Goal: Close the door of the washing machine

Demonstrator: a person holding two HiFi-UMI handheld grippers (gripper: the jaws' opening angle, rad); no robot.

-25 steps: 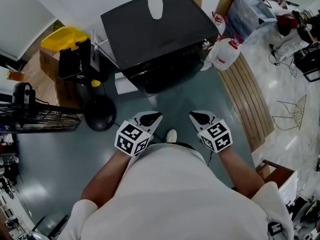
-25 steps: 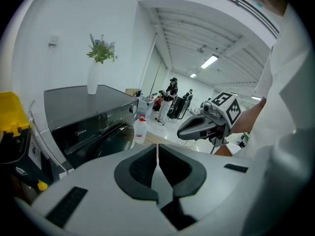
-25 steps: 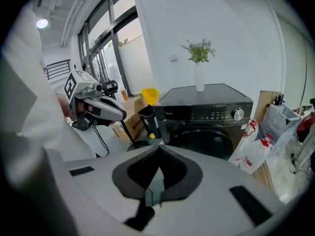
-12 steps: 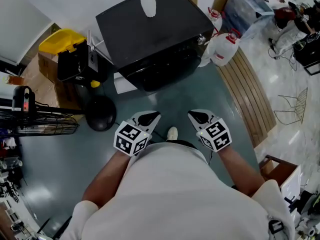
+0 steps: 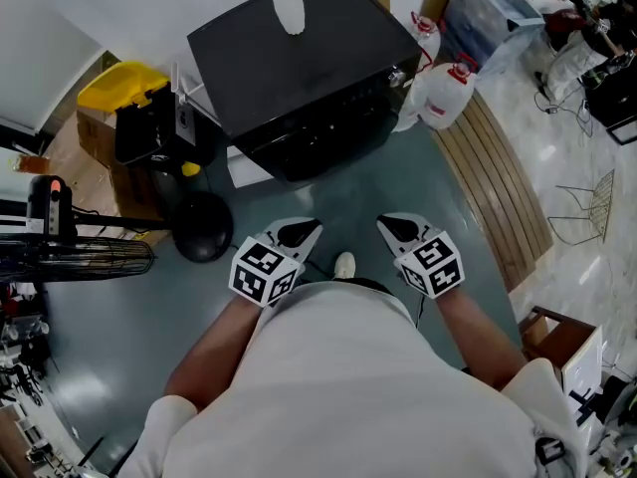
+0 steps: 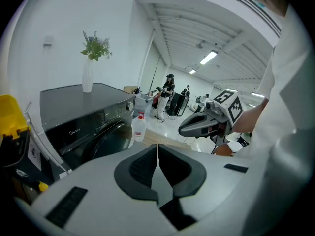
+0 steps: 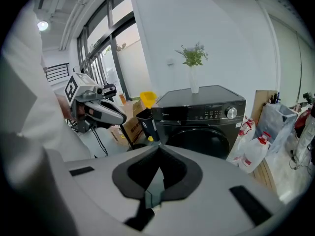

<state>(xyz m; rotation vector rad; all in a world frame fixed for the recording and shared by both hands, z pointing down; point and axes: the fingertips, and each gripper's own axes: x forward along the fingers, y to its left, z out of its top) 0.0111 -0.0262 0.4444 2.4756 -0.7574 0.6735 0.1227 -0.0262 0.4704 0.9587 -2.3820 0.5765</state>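
Washing machine door [image 7: 203, 142]: round and dark, lying flush in the front of the black machine [image 5: 299, 63]; it looks closed.
Where it is: straight ahead of me, at the machine's front, down by the grey floor [image 5: 393, 182], well apart from both tools.
My left tool [image 5: 300, 233]: jaws pressed together, nothing between them, held in the air close to my body.
My right tool [image 5: 400, 231]: jaws pressed together, empty, beside the left one.
On the machine: white vase [image 5: 289, 10], upright near the back edge.
Right of the machine: two white jugs [image 5: 445, 93] with red caps.
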